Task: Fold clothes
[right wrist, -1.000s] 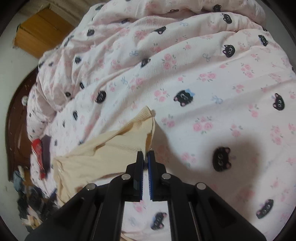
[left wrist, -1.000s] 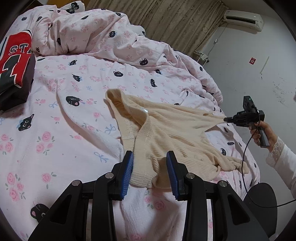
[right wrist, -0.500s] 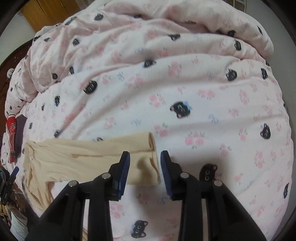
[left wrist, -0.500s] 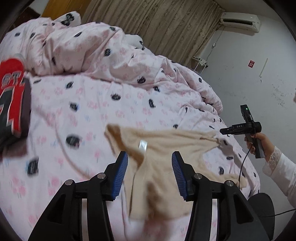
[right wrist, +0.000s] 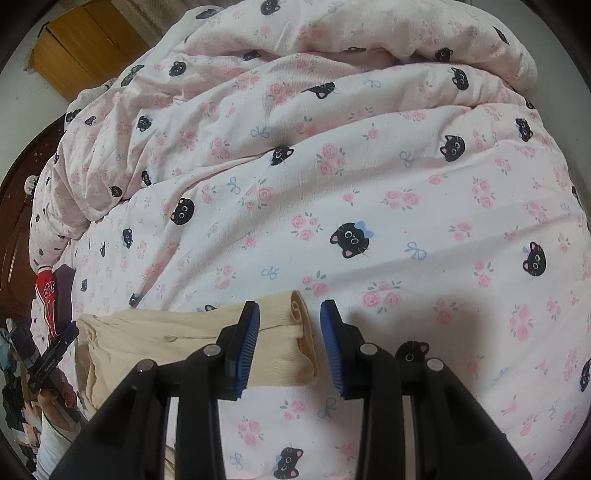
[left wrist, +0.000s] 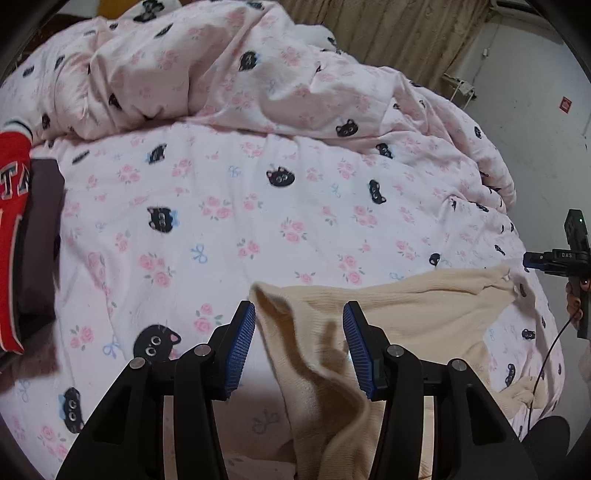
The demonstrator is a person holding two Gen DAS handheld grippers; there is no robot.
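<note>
- Pink bedding printed with black cat faces, roses and blue bows covers the bed [left wrist: 258,192], with a rumpled quilt [right wrist: 295,74] heaped along its far side.
- On the near edge of the bed lies a cream knit garment [left wrist: 406,306], spread sideways and creased, with one part hanging over the edge in the left wrist view.
- Left gripper [left wrist: 299,345]: its jaws stand wide apart and hold nothing; the garment's neck end lies between and below the blue pads.
- Right gripper [right wrist: 290,341]: its jaws are likewise spread and empty, straddling a rolled cuff or hem end of the garment [right wrist: 291,332].
- Only the left wrist view shows a beige curtain [left wrist: 388,29], a white wall, and the right gripper [left wrist: 543,258] side-on in a hand at the garment's far end.
- Only the right wrist view shows a wooden wardrobe [right wrist: 85,44] and a dark headboard.
- A red jersey [left wrist: 11,221] with white lettering rests on dark folded cloth [left wrist: 40,236] at the left of the bed; the right wrist view shows it small and distant [right wrist: 46,291].
</note>
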